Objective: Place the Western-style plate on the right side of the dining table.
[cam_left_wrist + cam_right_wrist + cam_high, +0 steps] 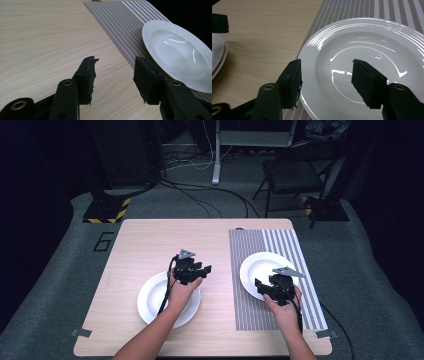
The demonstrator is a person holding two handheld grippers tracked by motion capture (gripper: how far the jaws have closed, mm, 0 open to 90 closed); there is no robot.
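Observation:
Two white plates lie on a wooden table (145,240). The left plate (149,304) rests on bare wood, and its rim (217,56) looks like two stacked edges. The right plate (257,265) (180,50) (367,42) lies on a striped placemat (285,242) (120,22) (352,10). My left gripper (206,269) (116,62) is open over bare wood between the plates, jaws pointing toward the placemat, nothing between them. My right gripper (259,285) (326,62) is open above the right plate's near-left rim, one jaw outside the rim and one over the bowl.
Beyond the table's far edge are a folding chair (295,170), a stand with a yellow-black base (105,212) and cables on the grey floor. A black part of the left gripper (219,23) shows at the right gripper view's upper left.

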